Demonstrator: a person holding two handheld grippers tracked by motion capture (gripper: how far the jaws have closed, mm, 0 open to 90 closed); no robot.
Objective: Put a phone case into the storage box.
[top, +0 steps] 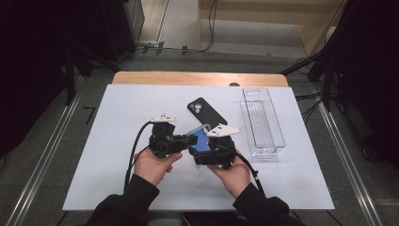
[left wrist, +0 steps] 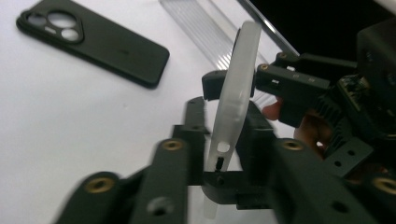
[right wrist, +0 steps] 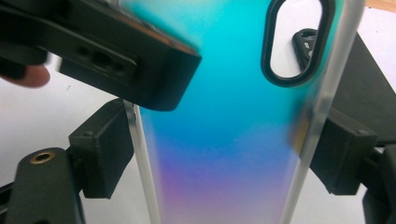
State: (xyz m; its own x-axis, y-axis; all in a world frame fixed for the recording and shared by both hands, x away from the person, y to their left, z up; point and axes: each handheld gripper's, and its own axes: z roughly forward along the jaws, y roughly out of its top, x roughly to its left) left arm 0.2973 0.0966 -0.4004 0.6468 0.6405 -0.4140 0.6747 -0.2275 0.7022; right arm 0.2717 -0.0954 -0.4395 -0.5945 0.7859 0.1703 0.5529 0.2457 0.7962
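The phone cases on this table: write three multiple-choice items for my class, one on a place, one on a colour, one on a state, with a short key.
1. Where does the black phone case lie?
A. inside the clear tray
B. flat on the white board, beyond the grippers
C. between the left gripper's jaws

2. What colour is the back of the held case?
A. plain red
B. blue shading to purple
C. yellow

3. What is in the clear tray?
A. nothing
B. the black case
C. both cases

Key:
1 B, since it rests on the white board, left of the tray.
2 B, as the right gripper view shows, with frosted clear edges.
3 A, since only its ribbed floor shows; the left gripper and the right gripper both clamp the blue case above the board.
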